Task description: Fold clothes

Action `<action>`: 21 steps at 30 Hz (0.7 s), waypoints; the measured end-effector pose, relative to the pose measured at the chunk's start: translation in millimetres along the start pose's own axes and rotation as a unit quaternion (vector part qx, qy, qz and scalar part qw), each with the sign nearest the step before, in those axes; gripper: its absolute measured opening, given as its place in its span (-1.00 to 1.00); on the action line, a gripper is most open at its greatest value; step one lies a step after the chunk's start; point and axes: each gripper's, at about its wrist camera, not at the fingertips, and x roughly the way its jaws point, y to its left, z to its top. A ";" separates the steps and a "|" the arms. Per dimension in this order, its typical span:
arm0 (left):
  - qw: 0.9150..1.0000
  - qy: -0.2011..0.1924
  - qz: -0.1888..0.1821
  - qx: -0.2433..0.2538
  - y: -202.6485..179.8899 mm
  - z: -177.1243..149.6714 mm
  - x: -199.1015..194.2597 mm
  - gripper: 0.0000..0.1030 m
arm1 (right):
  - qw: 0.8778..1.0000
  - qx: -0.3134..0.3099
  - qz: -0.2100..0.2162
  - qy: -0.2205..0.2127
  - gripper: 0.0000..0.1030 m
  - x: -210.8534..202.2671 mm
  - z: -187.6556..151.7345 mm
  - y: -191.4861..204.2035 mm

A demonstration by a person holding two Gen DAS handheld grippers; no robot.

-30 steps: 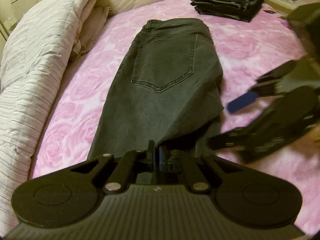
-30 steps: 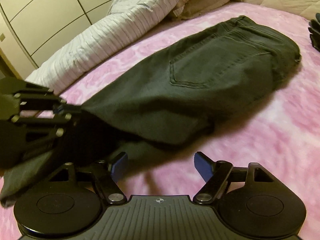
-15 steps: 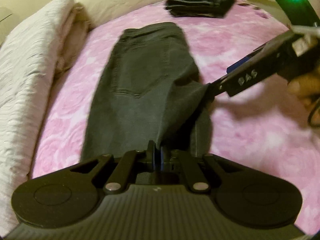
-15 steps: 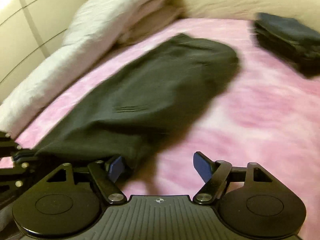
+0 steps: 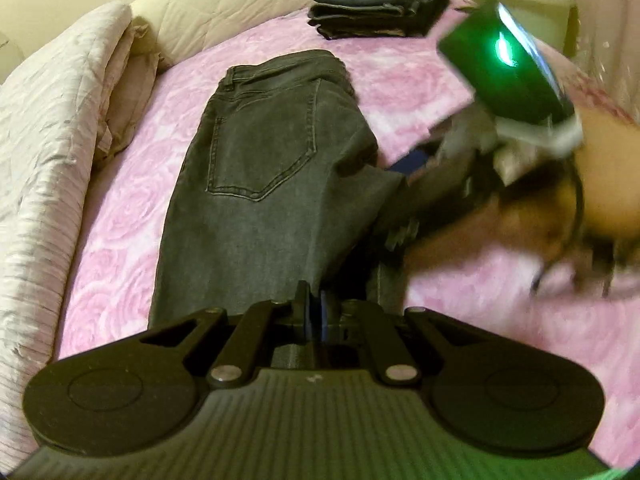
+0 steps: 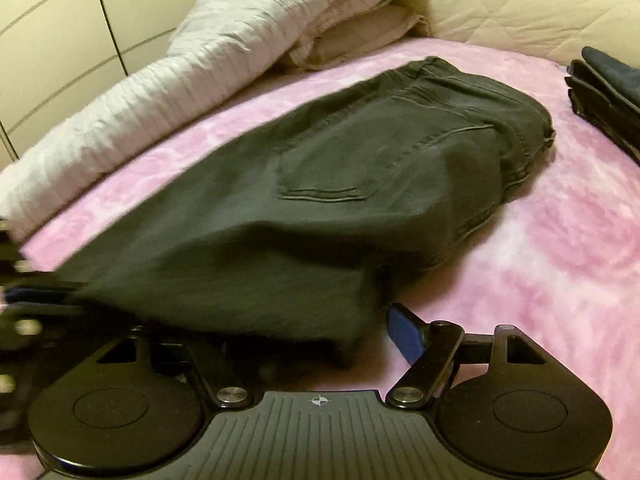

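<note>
So it's a bed with a fuzzy pink rose-pattern blanket (image 5: 420, 80) on top, a rolled-up pale crinkly quilt (image 5: 52, 168) running along the left side and a cream quilted headboard (image 5: 240, 4) at the back. Laid out on the pink blanket is a pair of dark charcoal-grey denim jeans (image 5: 260, 184), already doubled lengthwise so one back pocket faces up (you can see the pocket stitching and the waistband seam pretty clearly), waistband pointing toward the headboard. The fabric looks a bit faded and mostly smooth, but its near end is lifted off the blanket and bunched. The left gripper (image 5: 314, 312) has its jaws pinched together on that near edge of the jeans, cloth squeezed between the blue pads. The right gripper (image 6: 320, 344) is at the jeans' right-hand edge, jaws closing, with a raised fold of denim sitting between them; only the right blue pad (image 6: 404, 336) shows and it looks just clear of the cloth, the other one is buried under the fabric. In the left wrist view it's a blur with a green light on it. A stack of folded dark jeans (image 5: 380, 8) sits well apart, up by the headboard.
</note>
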 end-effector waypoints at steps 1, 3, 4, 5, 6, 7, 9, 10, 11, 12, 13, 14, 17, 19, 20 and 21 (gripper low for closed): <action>1.000 0.001 0.000 0.030 -9.9 0.9 0.5 -0.90 | 1.000 -0.002 -0.004 0.002 -0.15 -5.4 2.5 -8.9; 0.995 0.004 -0.005 0.103 -34.9 1.9 2.0 -0.89 | 1.000 -0.004 0.000 0.011 -0.29 -24.9 3.7 -23.7; 0.991 0.008 -0.006 0.133 -46.3 0.6 3.9 -0.89 | 1.000 -0.005 0.004 0.015 -0.38 -35.0 3.0 -30.1; 0.988 0.016 -0.004 0.156 -56.4 -2.6 7.0 -0.89 | 1.000 -0.003 0.011 0.020 -0.67 -44.7 1.8 -34.5; 0.983 0.023 -0.002 0.179 -66.6 -5.8 10.1 -0.86 | 0.999 0.007 0.022 0.028 -0.79 -52.5 0.5 -34.9; 0.979 0.030 0.000 0.203 -76.7 -9.0 13.2 -0.84 | 0.999 0.026 0.029 0.037 -0.89 -57.7 0.5 -35.0; 0.968 0.045 0.004 0.249 -97.0 -15.4 19.4 -0.80 | 0.994 0.089 0.045 0.054 -0.89 -64.6 0.3 -40.6; 0.965 0.050 0.005 0.259 -103.3 -17.7 21.2 -0.80 | 0.989 0.120 0.051 0.064 -0.89 -64.4 -1.5 -45.8; 0.966 0.051 0.005 0.253 -104.3 -18.6 20.9 -0.77 | 0.985 0.148 0.055 0.074 -0.90 -63.7 -3.7 -51.4; 0.969 0.053 0.004 0.242 -103.3 -18.2 19.3 -0.76 | 0.981 0.167 0.056 0.083 -0.95 -62.8 -6.9 -57.2; 0.973 0.054 0.001 0.225 -100.5 -16.8 16.2 -0.73 | 0.978 0.177 0.060 0.094 -0.97 -62.7 -9.8 -61.9; 0.977 0.053 -0.004 0.205 -96.7 -15.0 12.1 -0.66 | 0.975 0.186 0.065 0.103 -0.97 -63.9 -12.8 -67.2; 0.990 0.031 -0.007 0.141 -84.7 -7.3 -6.1 -0.65 | 0.974 0.184 0.084 0.102 -0.96 -82.0 -14.5 -81.2; 0.993 0.006 -0.004 0.117 -84.8 2.5 -16.6 -0.64 | 0.979 0.164 0.083 0.088 -0.92 -91.0 -5.0 -88.9; 0.993 -0.005 -0.005 0.115 -86.7 10.1 -17.4 -0.64 | 0.981 0.155 0.080 0.082 -0.85 -93.7 0.7 -92.7; 0.993 -0.013 -0.007 0.115 -88.8 18.3 -15.6 -0.62 | 0.983 0.146 0.077 0.075 -0.79 -96.4 6.4 -96.5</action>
